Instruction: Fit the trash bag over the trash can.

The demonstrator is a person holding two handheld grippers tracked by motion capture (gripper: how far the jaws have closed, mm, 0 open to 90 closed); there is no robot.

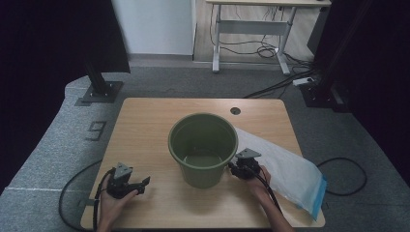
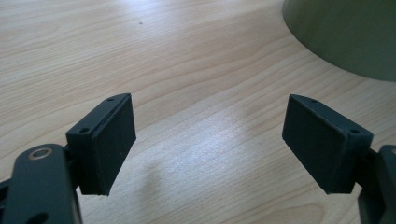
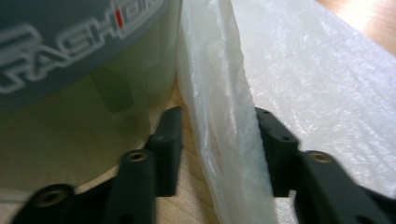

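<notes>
A dark green plastic bucket (image 1: 203,145) stands upright in the middle of the wooden table (image 1: 145,125). A translucent white plastic bag (image 1: 285,169) with a blue end lies to its right, partly tucked against the bucket. My right gripper (image 1: 237,166) sits at the bucket's right foot. In the right gripper view the right gripper (image 3: 217,140) has a raised fold of the bag (image 3: 224,116) between its jaws, with a gap still at one pad, beside the bucket wall (image 3: 70,93). My left gripper (image 1: 143,183) rests open near the front left, and nothing lies between its jaws (image 2: 210,140).
A round cable hole (image 1: 235,110) lies in the table behind the bucket. On the floor are a black stand base (image 1: 99,92) at back left and a looped cable (image 1: 345,176) at the right. A white desk frame (image 1: 251,29) stands far back.
</notes>
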